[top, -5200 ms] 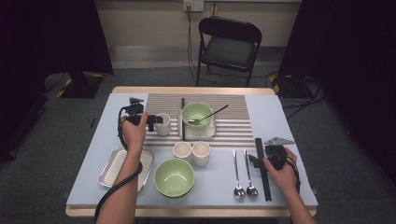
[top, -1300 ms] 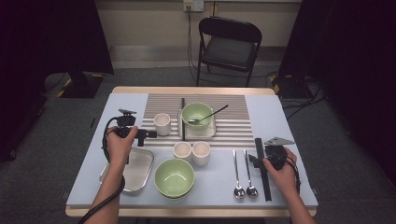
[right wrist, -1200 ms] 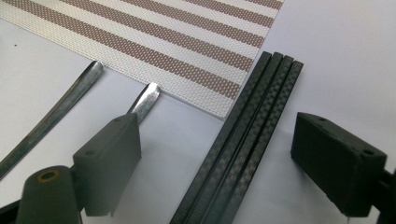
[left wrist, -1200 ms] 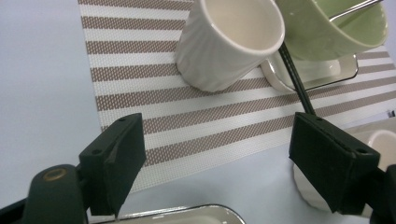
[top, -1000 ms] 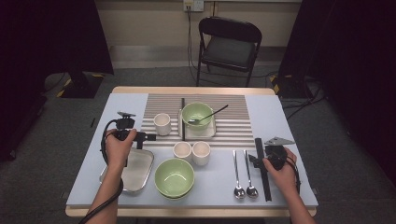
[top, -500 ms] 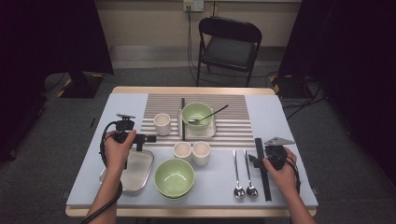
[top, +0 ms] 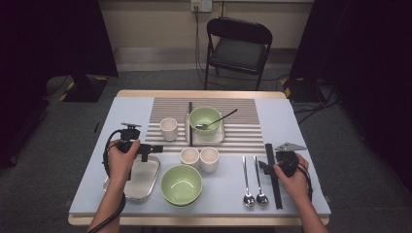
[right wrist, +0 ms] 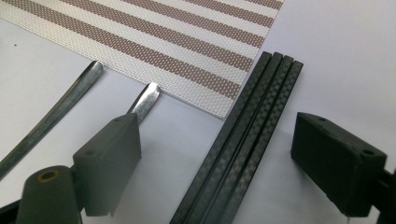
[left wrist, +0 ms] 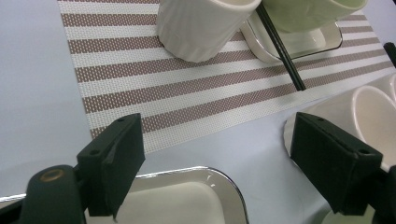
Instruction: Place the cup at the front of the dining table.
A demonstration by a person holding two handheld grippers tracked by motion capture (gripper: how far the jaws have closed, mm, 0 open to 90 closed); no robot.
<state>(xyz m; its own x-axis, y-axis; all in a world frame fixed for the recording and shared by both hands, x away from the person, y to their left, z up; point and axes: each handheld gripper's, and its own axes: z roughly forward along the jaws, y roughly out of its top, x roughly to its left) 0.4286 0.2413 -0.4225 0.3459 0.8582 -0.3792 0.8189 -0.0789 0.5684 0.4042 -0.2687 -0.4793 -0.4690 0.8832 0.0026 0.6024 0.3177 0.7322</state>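
Your left gripper (top: 154,148): fingers wide open, empty, above the rectangular steel tray (top: 141,182). Right gripper (top: 265,166): fingers open, straddling black chopsticks (right wrist: 243,135).

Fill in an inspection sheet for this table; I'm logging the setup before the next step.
Surface: pale blue table with a striped placemat at the back.
Job's things: metal tray beneath the left gripper; black chopsticks between the right gripper's jaws, lying flat.
Clutter: white cup, two cups side by side, green bowl at the front, second green bowl with a spoon on a small tray, two spoons.
Grippers: both open, holding nothing.
Cables: black cable loops round the left hand.
Surroundings: folding chair behind the table, dark curtains at both sides.
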